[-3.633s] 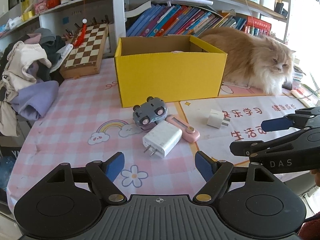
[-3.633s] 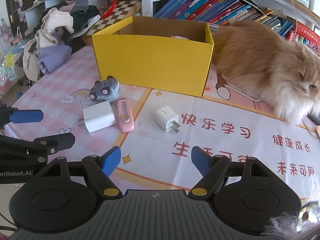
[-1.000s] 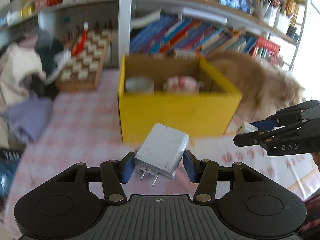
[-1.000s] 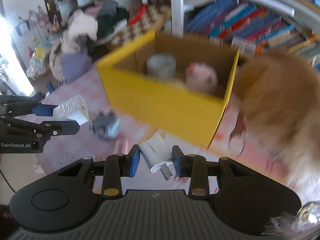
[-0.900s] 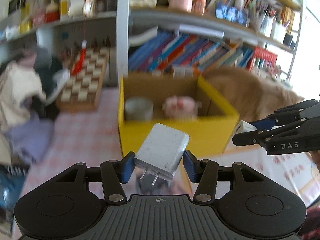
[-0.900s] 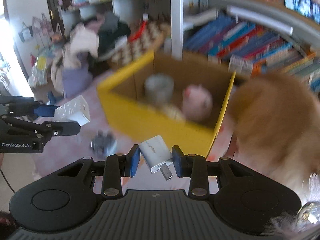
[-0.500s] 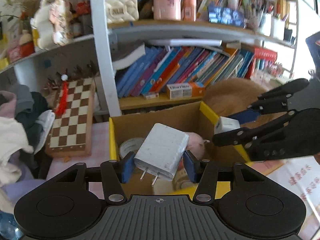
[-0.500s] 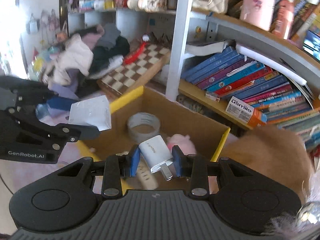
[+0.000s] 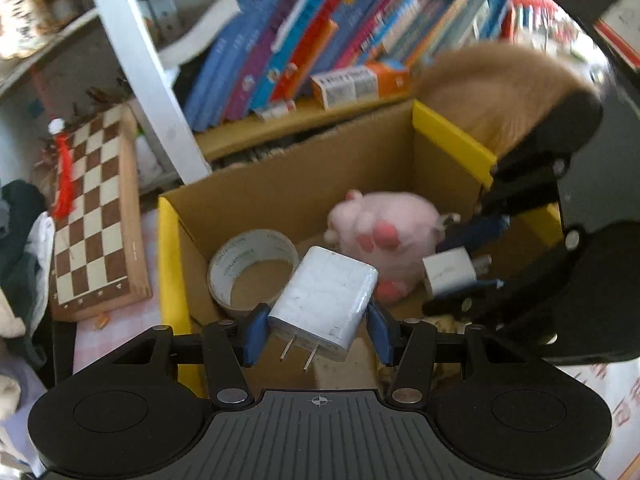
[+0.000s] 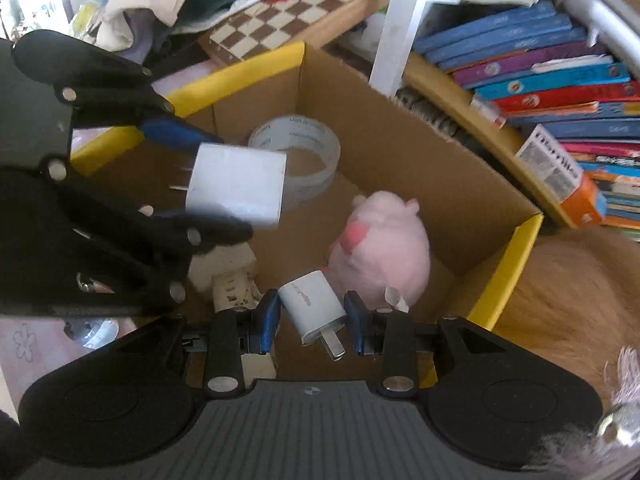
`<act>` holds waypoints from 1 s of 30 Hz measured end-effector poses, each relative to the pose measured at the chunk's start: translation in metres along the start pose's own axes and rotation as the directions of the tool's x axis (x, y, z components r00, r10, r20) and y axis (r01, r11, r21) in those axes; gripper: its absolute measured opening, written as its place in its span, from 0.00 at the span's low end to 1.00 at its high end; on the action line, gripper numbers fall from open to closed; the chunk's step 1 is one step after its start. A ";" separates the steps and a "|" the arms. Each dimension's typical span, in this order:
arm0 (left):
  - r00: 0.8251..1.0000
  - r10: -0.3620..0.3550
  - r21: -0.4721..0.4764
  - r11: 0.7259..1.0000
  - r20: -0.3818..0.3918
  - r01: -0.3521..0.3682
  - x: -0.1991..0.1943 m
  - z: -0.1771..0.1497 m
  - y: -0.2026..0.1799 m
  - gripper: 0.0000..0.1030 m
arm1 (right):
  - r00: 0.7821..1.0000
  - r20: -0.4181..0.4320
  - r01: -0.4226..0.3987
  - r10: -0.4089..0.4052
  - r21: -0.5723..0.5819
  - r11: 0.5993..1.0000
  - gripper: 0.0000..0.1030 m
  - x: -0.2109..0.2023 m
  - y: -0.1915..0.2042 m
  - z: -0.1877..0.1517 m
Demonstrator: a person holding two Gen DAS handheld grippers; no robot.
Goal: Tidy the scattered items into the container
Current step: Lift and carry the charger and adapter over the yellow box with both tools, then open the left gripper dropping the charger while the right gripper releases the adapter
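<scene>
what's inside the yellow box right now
Inside the yellow box lie a tape roll, a pink plush pig and a white power strip. The left tool and large charger cover part of the floor.

Matt cardboard box (image 9: 448, 132); fuzzy plush toy (image 9: 384, 236); glossy tape roll (image 9: 252, 264).

Bright daylight, blurred fisheye edges

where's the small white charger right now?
The small white charger is clamped in the right gripper, held over the open yellow box, just in front of the pink plush.
</scene>
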State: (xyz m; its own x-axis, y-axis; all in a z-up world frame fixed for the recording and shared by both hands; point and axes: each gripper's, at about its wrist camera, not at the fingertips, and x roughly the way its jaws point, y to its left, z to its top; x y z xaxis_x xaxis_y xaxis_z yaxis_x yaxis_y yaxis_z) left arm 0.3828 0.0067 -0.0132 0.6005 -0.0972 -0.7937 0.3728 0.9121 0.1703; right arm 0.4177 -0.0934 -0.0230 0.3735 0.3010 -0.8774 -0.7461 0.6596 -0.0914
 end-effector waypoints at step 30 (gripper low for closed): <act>1.000 0.021 -0.026 0.999 0.003 -0.021 0.001 0.009 0.003 0.56 | 0.999 0.049 -0.008 0.007 0.010 1.000 0.51 -0.006 -0.015 0.000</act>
State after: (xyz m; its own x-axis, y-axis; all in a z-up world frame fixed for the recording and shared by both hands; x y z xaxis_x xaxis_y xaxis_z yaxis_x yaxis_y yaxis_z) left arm 0.3912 0.0059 -0.0080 0.6101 -0.0790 -0.7883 0.3417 0.9240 0.1718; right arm 0.4268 -0.1048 -0.0161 0.3947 0.3395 -0.8538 -0.7436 0.6638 -0.0798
